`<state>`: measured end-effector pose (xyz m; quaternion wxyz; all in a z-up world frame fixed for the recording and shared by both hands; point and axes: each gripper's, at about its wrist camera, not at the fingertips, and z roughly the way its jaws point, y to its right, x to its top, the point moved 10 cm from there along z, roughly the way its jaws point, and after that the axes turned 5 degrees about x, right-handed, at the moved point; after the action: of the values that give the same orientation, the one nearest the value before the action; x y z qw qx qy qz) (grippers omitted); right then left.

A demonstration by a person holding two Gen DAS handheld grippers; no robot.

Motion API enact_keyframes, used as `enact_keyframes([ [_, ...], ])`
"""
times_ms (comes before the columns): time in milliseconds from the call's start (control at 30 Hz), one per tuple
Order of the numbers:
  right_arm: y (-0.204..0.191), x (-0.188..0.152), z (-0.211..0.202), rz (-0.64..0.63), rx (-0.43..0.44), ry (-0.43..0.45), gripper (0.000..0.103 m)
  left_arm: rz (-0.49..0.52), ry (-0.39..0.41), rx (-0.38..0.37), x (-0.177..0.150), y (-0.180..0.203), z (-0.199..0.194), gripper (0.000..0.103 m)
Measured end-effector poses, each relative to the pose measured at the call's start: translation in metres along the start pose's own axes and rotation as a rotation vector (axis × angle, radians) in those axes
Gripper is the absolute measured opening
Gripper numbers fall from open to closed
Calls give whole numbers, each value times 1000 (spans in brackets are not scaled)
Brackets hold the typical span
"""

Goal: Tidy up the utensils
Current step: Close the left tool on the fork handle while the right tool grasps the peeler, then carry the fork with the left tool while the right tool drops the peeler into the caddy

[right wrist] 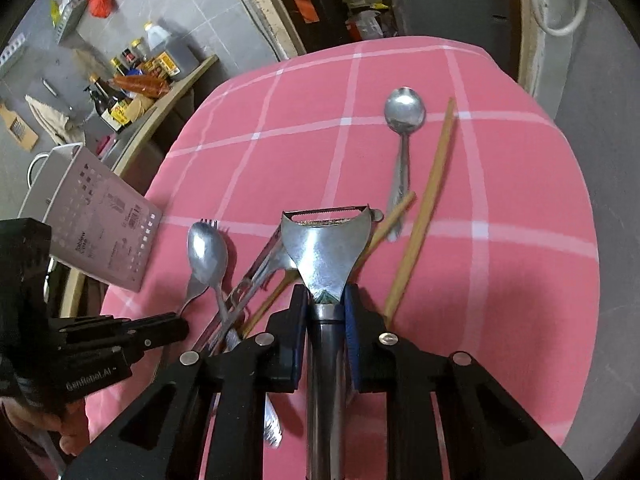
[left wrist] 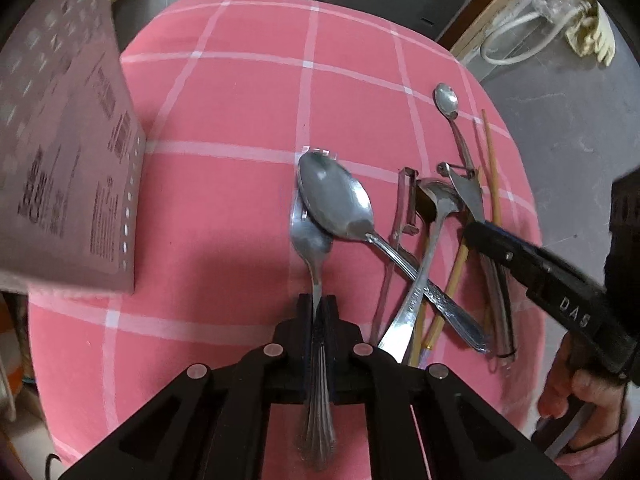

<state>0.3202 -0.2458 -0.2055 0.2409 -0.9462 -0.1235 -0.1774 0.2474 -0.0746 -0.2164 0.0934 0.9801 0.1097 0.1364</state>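
My left gripper (left wrist: 318, 304) is shut on the handle of a fork (left wrist: 310, 240) whose head lies under a large spoon (left wrist: 336, 200) on the pink checked cloth. My right gripper (right wrist: 326, 300) is shut on a steel Y-peeler (right wrist: 326, 240) by its handle; it also shows in the left wrist view (left wrist: 466, 188). Beside them lie another peeler (left wrist: 406, 204), a ladle-like spoon (left wrist: 434, 200), a small spoon (right wrist: 404, 112) and wooden chopsticks (right wrist: 432, 184). The large spoon and fork tines show left of the peeler (right wrist: 208, 252).
A grey printed box (left wrist: 68, 160) stands on the table's left part and shows in the right wrist view (right wrist: 108, 232). The round table's edge (right wrist: 576, 280) drops to a grey floor. Bottles and clutter (right wrist: 132, 80) sit on a low shelf beyond.
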Motion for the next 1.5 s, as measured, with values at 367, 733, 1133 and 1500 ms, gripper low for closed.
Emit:
enact_keyframes([
  [367,-3,-33,-46,116,80,196,16,12,-38,-72,-53,-3,-24,5],
  [733,-31,-21,-68,85,114,302,16,50,-4,-97,-78,-14,-68,5],
  [1133,-52,-9,-95,55,163,402,16,34,163,-235,-62,-17,-119,5],
  [1500,-125,53,-132,-35,295,601,16,10,508,-363,7,-17,-192,5],
])
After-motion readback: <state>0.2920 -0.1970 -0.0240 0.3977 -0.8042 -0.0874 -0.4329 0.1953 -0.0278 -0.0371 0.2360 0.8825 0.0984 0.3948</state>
